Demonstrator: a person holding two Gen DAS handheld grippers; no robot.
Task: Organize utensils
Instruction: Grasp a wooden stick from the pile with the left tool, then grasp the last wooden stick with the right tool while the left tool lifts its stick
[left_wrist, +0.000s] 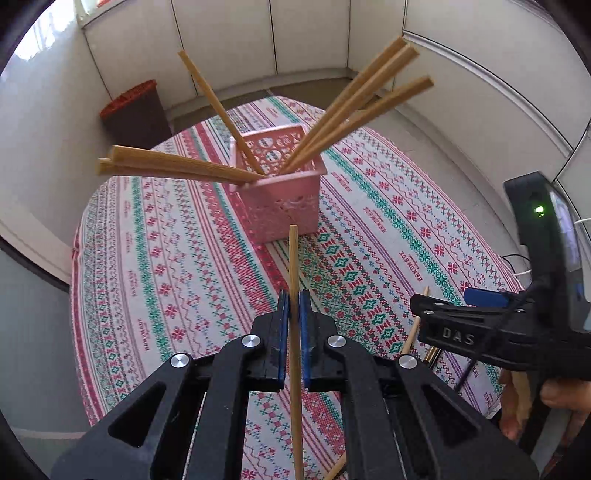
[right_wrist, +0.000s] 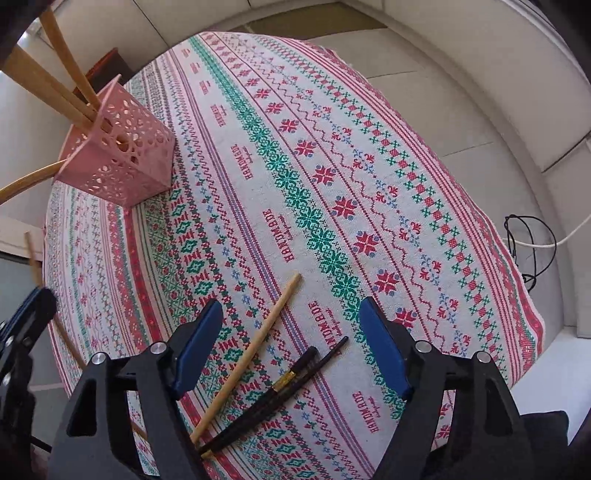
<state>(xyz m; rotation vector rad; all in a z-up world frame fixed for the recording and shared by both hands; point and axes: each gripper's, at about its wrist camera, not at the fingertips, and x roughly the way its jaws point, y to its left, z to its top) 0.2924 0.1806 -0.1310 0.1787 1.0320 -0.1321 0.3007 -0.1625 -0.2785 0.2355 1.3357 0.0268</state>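
Wooden chopstick (left_wrist: 293, 280) is clamped tight in my left gripper (left_wrist: 294, 310), its long axis running straight ahead along the fingers, tip aimed at the pink holder (left_wrist: 284, 199) that stands on the patterned tablecloth (left_wrist: 166, 266) with several chopsticks fanned out of it. My right gripper (right_wrist: 290, 345) hangs over the cloth with jaws apart and nothing held; a pale chopstick (right_wrist: 255, 347) and dark chopsticks (right_wrist: 291, 384) lie on the cloth between them, slanting across the gap. I judge the left has the shorter run to the holder.
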